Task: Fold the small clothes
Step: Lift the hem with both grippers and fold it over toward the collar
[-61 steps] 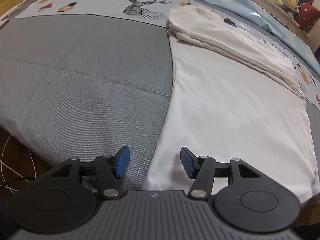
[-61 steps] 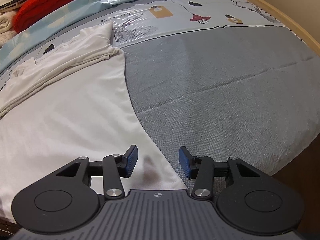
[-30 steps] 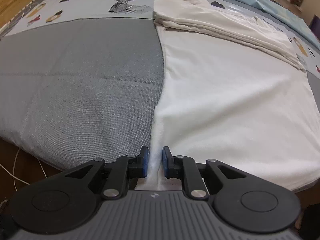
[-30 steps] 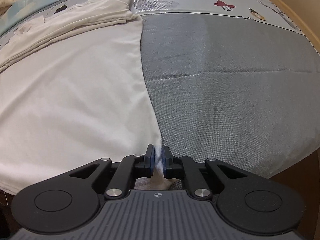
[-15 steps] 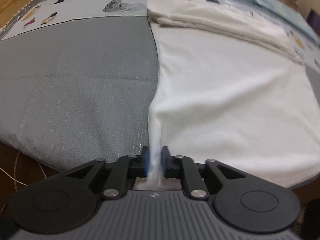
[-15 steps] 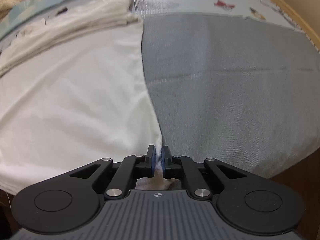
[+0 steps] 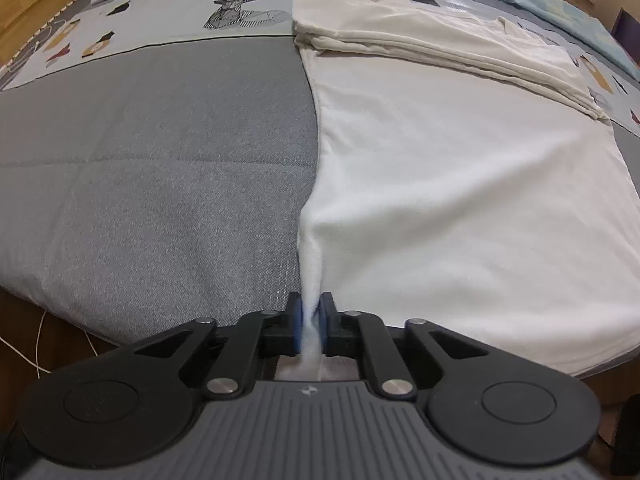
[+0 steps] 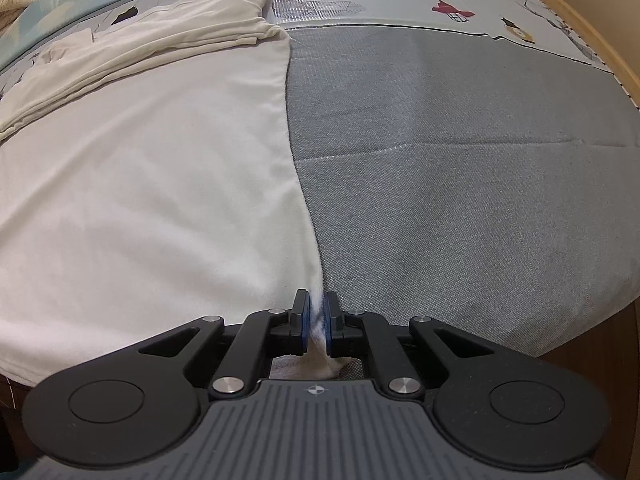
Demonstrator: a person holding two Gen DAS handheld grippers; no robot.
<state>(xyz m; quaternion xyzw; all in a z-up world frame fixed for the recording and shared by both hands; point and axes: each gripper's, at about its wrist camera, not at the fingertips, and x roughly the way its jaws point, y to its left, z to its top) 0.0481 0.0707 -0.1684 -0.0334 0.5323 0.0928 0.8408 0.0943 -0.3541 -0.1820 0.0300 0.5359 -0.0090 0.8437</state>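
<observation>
A white T-shirt (image 7: 460, 184) lies spread flat on the grey bed cover, its upper part folded into a band (image 7: 440, 44) at the far end. My left gripper (image 7: 311, 320) is at the shirt's near left hem corner. Its jaws are closing, and the blue pads pinch a ridge of white fabric that rises toward them. In the right wrist view the same shirt (image 8: 152, 184) fills the left half. My right gripper (image 8: 317, 318) is shut on the near right hem corner, with cloth bunched between the pads.
The grey bed cover (image 7: 160, 160) extends left of the shirt and right of it (image 8: 460, 160). A printed band with a deer (image 7: 240, 4) runs along the far side. A wooden bed frame (image 8: 600, 28) curves at the right. A white cable (image 7: 40, 344) lies on the floor below the near edge.
Both grippers, open over the hem corners two seconds ago, have shut on the fabric. The left corner is now drawn up into a tighter ridge between the pads.
</observation>
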